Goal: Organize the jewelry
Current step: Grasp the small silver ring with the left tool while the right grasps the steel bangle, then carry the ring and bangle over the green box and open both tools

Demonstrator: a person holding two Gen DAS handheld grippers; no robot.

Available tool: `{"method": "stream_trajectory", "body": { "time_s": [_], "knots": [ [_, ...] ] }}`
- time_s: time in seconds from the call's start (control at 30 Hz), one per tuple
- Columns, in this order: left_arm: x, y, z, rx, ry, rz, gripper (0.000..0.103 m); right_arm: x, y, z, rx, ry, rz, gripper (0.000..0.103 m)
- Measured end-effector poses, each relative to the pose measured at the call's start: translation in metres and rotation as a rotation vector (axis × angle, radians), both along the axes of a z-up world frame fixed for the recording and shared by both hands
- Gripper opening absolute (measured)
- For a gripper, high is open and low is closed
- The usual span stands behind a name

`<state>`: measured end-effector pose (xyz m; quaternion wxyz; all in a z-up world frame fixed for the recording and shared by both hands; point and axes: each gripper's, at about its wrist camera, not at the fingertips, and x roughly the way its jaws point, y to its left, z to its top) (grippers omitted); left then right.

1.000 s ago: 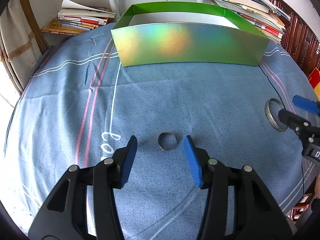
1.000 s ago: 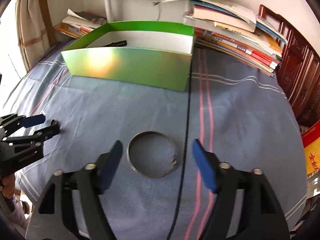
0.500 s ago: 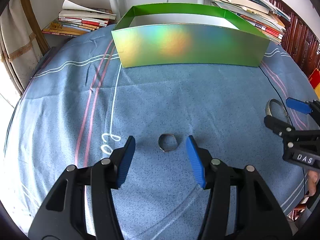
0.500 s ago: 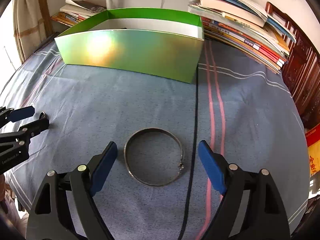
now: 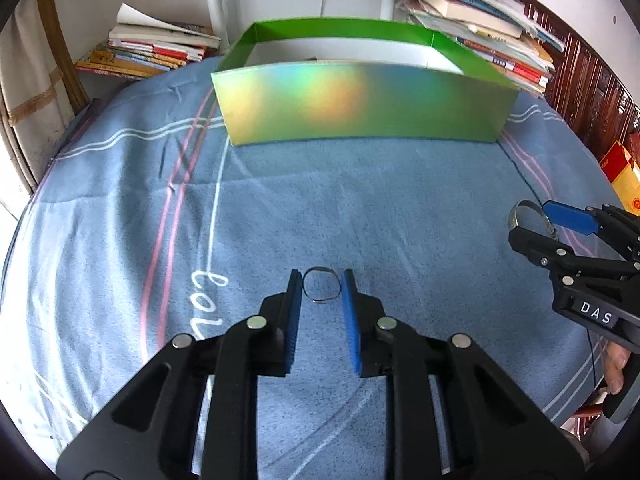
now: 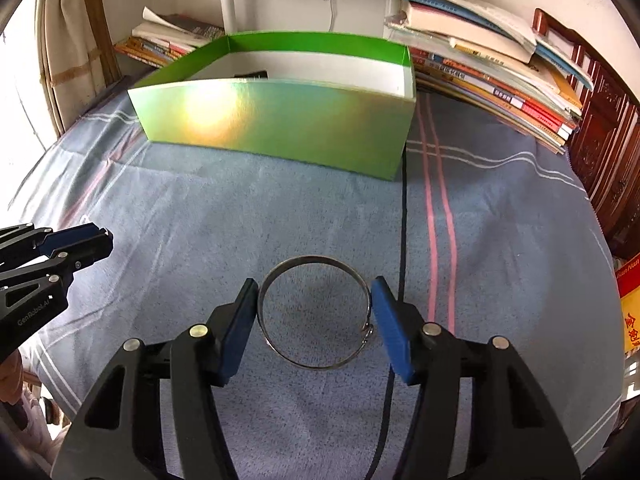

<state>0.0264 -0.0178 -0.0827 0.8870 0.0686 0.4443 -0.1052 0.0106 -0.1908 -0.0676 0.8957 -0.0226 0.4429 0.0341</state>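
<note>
On the blue cloth, both claws have closed in since a second ago. Left claw (image 5: 321, 285) was spread wide around the small ring (image 5: 321, 290); now its pads sit right against the ring's sides, pinching it or nearly so. Right claw (image 6: 313, 300) likewise narrowed onto the bangle (image 6: 314, 312), pads touching its rim. Both pieces still lie flat on the cloth. Grasps look about set; lift toward green box (image 6: 276, 124) likely next.
</note>
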Motion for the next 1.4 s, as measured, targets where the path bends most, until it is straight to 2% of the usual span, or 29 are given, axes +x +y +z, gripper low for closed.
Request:
{"method": "stream_trajectory", "body": {
  "time_s": [0.4, 0.63, 1.1, 1.23, 1.4],
  "knots": [
    [-0.001, -0.005, 0.000, 0.017, -0.003, 0.001, 0.020, 0.000, 0.008, -0.003, 0.012, 0.011, 0.007, 0.058],
    [-0.001, -0.008, 0.010, 0.014, -0.031, -0.011, 0.020, 0.001, 0.011, 0.005, 0.006, -0.007, 0.017, 0.058],
    [-0.004, -0.007, 0.004, 0.018, -0.012, 0.008, 0.020, 0.001, 0.021, 0.000, 0.010, 0.014, 0.055, 0.058],
    [-0.001, -0.005, 0.003, 0.012, -0.009, 0.015, 0.020, 0.004, 0.022, 0.007, 0.014, 0.000, 0.059, 0.058],
    [0.004, -0.002, 0.016, 0.010, -0.040, 0.019, 0.020, 0.007, 0.020, 0.031, 0.048, -0.073, 0.061, 0.058]
  ]
}}
